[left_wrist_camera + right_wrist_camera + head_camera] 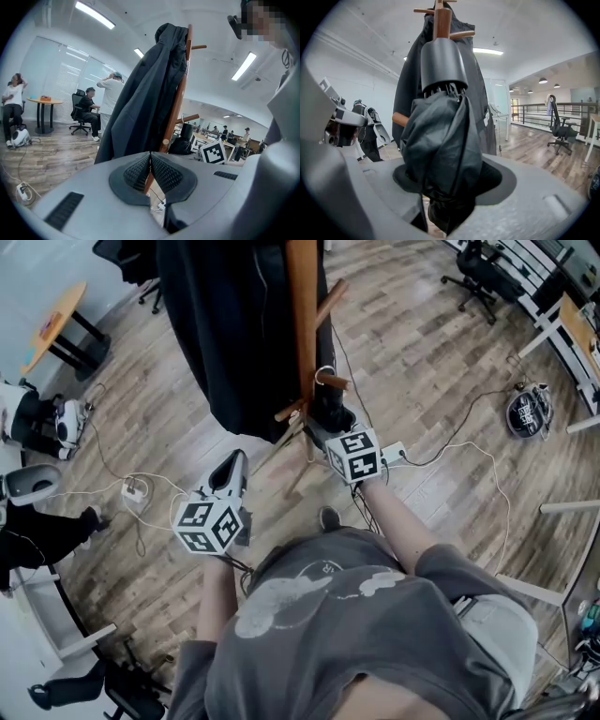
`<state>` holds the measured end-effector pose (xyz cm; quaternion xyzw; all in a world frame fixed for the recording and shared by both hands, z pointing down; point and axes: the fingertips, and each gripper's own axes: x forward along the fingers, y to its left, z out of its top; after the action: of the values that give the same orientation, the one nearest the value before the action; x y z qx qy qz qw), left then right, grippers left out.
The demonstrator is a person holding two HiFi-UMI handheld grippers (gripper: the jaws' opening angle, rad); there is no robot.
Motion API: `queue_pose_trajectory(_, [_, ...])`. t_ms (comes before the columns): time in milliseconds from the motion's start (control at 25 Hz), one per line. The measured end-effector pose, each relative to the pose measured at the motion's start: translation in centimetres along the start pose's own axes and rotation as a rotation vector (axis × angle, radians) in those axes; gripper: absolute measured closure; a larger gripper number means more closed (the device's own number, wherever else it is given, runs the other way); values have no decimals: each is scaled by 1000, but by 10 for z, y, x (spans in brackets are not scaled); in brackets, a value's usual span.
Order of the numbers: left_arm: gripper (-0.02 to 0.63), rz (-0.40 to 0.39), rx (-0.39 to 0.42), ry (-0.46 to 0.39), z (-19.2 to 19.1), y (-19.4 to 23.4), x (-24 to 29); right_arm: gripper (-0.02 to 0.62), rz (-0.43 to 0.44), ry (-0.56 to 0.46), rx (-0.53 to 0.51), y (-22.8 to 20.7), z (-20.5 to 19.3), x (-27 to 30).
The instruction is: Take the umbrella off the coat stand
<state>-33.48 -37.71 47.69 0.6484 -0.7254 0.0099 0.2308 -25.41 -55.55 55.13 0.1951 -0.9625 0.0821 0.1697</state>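
Umbrella (pixel 443 136), crumpled black fabric, is clamped between fingers of right gripper (pixel 447 182); left gripper (pixel 150 169) fingers together.

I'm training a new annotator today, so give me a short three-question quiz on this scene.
1. True or false: the left gripper has its jaws together and holds nothing.
2. What sits between the jaws of the right gripper? A) a chair leg B) the folded umbrella C) a cable
3. Fill in: a dark ____ hangs on the wooden coat stand.
Key: 1 true; 2 B; 3 coat.
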Motion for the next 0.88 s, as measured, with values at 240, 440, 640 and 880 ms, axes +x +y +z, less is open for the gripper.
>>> queue_pose_trajectory(240, [600, -48, 15, -1, 1, -4, -7, 328, -50, -46, 23, 4, 12, -26])
queue_pose_trajectory(440, [600, -118, 34, 4, -3, -7, -12, 329, -117, -90, 42, 11, 19, -55])
queue_pose_trajectory(640, [600, -184, 52, 13, -6, -18, -21, 328, -179, -122, 55, 19, 24, -92])
queue_pose_trajectory(880, [600, -272, 67, 27, -15, -32, -42, 330, -223, -131, 99, 47, 22, -131])
